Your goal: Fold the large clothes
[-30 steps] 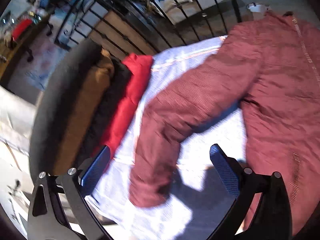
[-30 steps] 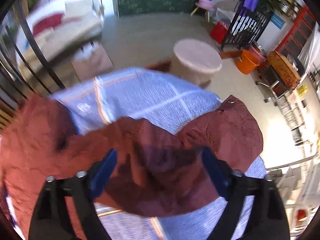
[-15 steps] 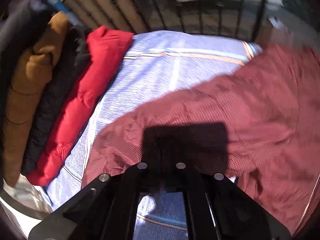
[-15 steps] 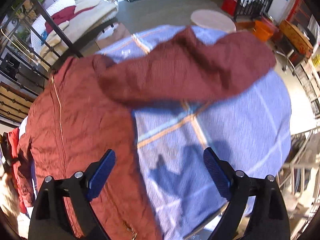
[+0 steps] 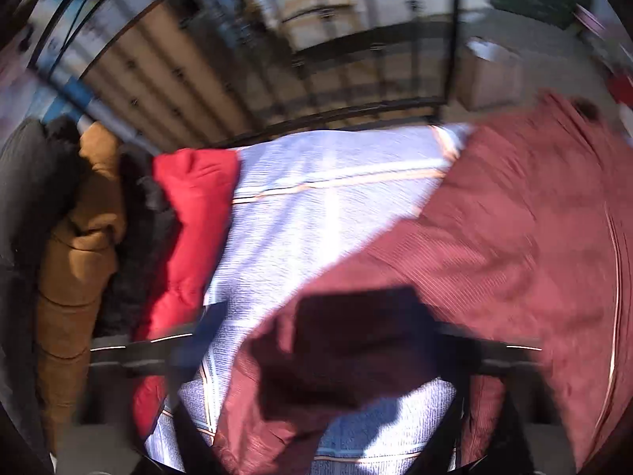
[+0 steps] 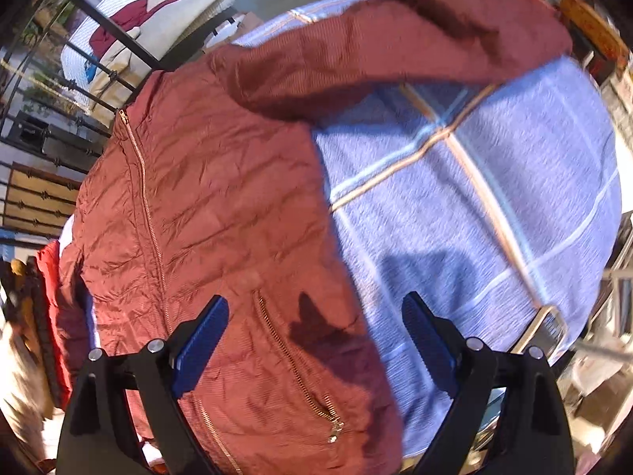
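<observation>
A maroon quilted jacket (image 6: 205, 206) lies zip-side up on a blue checked cloth (image 6: 494, 198). One sleeve (image 6: 395, 51) stretches out sideways across the cloth at the far end. My right gripper (image 6: 316, 340) hovers open above the jacket's lower side edge, by the pocket zip, with nothing gripped. In the left wrist view the jacket (image 5: 514, 237) fills the right side and its other sleeve (image 5: 316, 356) runs down between my fingers. My left gripper (image 5: 336, 340) is blurred; its jaws are opening, spread wide on either side of that sleeve without pressing it.
A red jacket (image 5: 190, 217), a black garment (image 5: 138, 237) and a brown jacket (image 5: 79, 257) lie side by side at the cloth's left edge. A black metal railing (image 5: 356, 111) runs behind the table. The cloth's edge drops off at the right (image 6: 554, 328).
The left gripper was open, then shut half a second ago, and is spread again, closer over the sleeve. The right gripper left the sleeve stretched out and moved over the jacket's lower side.
</observation>
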`<state>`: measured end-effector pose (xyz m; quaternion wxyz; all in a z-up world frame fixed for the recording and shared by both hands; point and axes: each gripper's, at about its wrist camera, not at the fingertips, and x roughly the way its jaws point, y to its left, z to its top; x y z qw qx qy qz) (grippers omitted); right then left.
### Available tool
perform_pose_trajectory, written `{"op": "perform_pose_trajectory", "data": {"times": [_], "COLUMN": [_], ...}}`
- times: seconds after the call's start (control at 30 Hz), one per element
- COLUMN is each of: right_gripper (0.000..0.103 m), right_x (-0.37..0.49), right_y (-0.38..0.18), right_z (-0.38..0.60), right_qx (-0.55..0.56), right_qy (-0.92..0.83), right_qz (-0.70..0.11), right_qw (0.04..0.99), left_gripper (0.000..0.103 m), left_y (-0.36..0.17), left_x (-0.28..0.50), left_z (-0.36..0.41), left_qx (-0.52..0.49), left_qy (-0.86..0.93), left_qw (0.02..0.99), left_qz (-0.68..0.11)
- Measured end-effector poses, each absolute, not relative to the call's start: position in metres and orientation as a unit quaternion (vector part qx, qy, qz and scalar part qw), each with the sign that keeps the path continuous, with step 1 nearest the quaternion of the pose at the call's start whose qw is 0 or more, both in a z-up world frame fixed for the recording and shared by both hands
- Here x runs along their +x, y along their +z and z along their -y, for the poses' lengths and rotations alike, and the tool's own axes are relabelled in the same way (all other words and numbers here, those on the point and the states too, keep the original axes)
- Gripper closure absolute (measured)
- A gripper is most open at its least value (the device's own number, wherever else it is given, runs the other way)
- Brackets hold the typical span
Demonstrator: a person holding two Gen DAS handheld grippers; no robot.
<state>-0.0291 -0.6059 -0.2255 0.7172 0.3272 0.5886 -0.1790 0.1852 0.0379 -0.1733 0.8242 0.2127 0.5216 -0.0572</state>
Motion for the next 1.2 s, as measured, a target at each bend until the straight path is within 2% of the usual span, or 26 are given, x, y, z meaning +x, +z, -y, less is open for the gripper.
{"op": "perform_pose_trajectory", "data": {"times": [0.07, 0.13, 0.27, 0.3, 0.33, 0.37, 0.43, 0.53, 0.67, 0.73, 0.83, 0.9, 0.93, 1.03, 1.1, 1.2], "right_gripper": [0.015, 0.015, 0.015, 0.015, 0.015, 0.015, 0.015, 0.015, 0.015, 0.015, 0.015, 0.015, 0.015, 0.015, 0.015, 0.015], "right_x": [-0.034, -0.037, -0.045, -0.047, -0.049, -0.05, -0.055, -0.061, -0.07, -0.074, -0.079, -0.081, -0.082, -0.082, -0.083, -0.087], "right_y": [-0.231, -0.238, -0.245, -0.245, -0.245, -0.244, -0.24, -0.234, -0.224, -0.221, -0.226, -0.232, -0.236, -0.247, -0.259, -0.274], "right_z": [0.603, 0.601, 0.6, 0.599, 0.599, 0.598, 0.596, 0.593, 0.592, 0.592, 0.59, 0.586, 0.583, 0.572, 0.565, 0.56], "right_qx": [0.334, 0.338, 0.345, 0.346, 0.346, 0.346, 0.346, 0.342, 0.34, 0.343, 0.347, 0.353, 0.357, 0.354, 0.345, 0.339], "right_qy": [-0.185, -0.189, -0.201, -0.203, -0.206, -0.208, -0.211, -0.216, -0.219, -0.218, -0.21, -0.2, -0.192, -0.163, -0.146, -0.125], "right_qz": [-0.594, -0.601, -0.608, -0.608, -0.608, -0.608, -0.605, -0.602, -0.593, -0.59, -0.595, -0.598, -0.601, -0.616, -0.632, -0.651], "right_qw": [0.708, 0.699, 0.686, 0.685, 0.684, 0.684, 0.685, 0.688, 0.696, 0.698, 0.694, 0.691, 0.689, 0.685, 0.679, 0.667], "left_gripper": [0.006, 0.006, 0.009, 0.018, 0.061, 0.078, 0.088, 0.093, 0.093, 0.094, 0.088, 0.088, 0.084, 0.005, 0.006, 0.006], "left_y": [-0.187, -0.208, -0.239, -0.246, -0.248, -0.247, -0.242, -0.236, -0.229, -0.24, -0.254, -0.246, -0.237, -0.206, -0.189, -0.172], "left_x": [0.159, 0.148, 0.155, 0.162, 0.166, 0.175, 0.192, 0.213, 0.258, 0.277, 0.287, 0.281, 0.273, 0.232, 0.199, 0.143], "left_z": [-0.023, -0.011, -0.006, -0.008, -0.012, -0.018, -0.026, -0.028, -0.06, -0.076, -0.072, -0.062, -0.059, -0.064, -0.074, -0.102], "left_qx": [0.27, 0.31, 0.339, 0.334, 0.331, 0.306, 0.253, 0.263, 0.198, 0.204, 0.255, 0.272, 0.278, 0.24, 0.212, 0.144], "left_qy": [-0.08, -0.091, -0.075, -0.069, -0.051, -0.039, -0.037, -0.024, 0.023, 0.061, 0.094, 0.073, 0.059, -0.024, -0.065, -0.1], "left_qw": [0.823, 0.803, 0.789, 0.784, 0.783, 0.786, 0.79, 0.792, 0.8, 0.784, 0.754, 0.756, 0.765, 0.8, 0.815, 0.813], "left_qz": [-0.493, -0.501, -0.507, -0.519, -0.524, -0.536, -0.557, -0.55, -0.565, -0.583, -0.598, -0.591, -0.578, -0.549, -0.535, -0.556]}}
